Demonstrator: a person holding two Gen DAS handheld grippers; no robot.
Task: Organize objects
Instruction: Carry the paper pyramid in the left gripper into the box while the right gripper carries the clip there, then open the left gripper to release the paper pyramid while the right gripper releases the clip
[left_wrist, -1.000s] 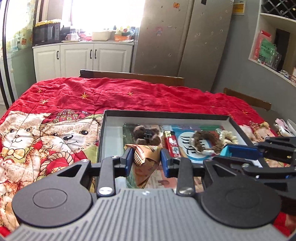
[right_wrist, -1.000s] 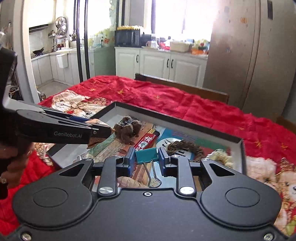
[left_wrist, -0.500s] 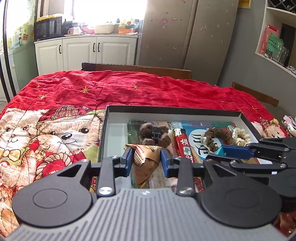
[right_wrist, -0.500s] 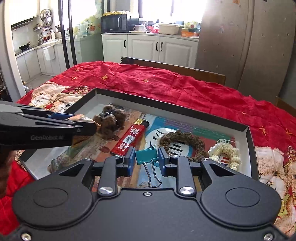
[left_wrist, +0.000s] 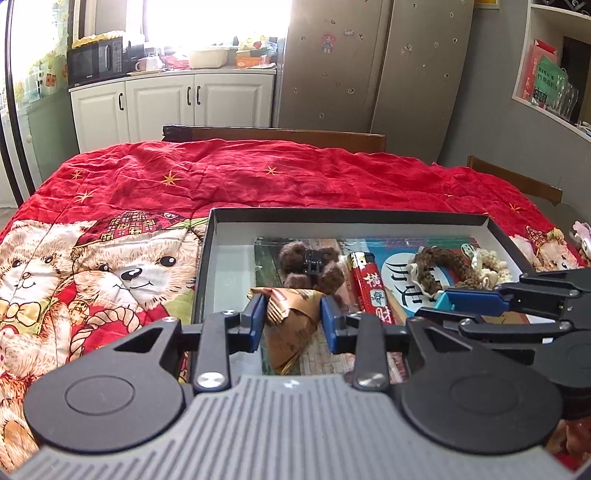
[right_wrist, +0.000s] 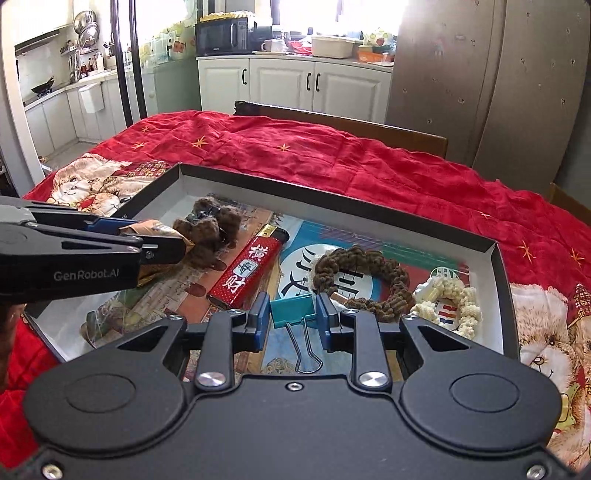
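From the left wrist view, the left gripper (left_wrist: 291, 321) is pinching a brown-gold foil packet (left_wrist: 291, 314), held above the near left part of the shallow box (left_wrist: 207, 266) on the red bear-print blanket (left_wrist: 258, 177). In the box lie a fuzzy brown hair claw (left_wrist: 310, 267), a red lighter (left_wrist: 369, 291) and a brown scrunchie (left_wrist: 439, 266).

From the right wrist view, the right gripper (right_wrist: 293, 319) is clamped on a teal binder clip (right_wrist: 293, 308), its wire handles hanging towards the camera, over the box's front middle. A cream scrunchie (right_wrist: 454, 302) sits at the right.

Both items look mid-carry over the box; I'd judge the next move is to lower each onto a free patch and let go, without snagging the scrunchies.
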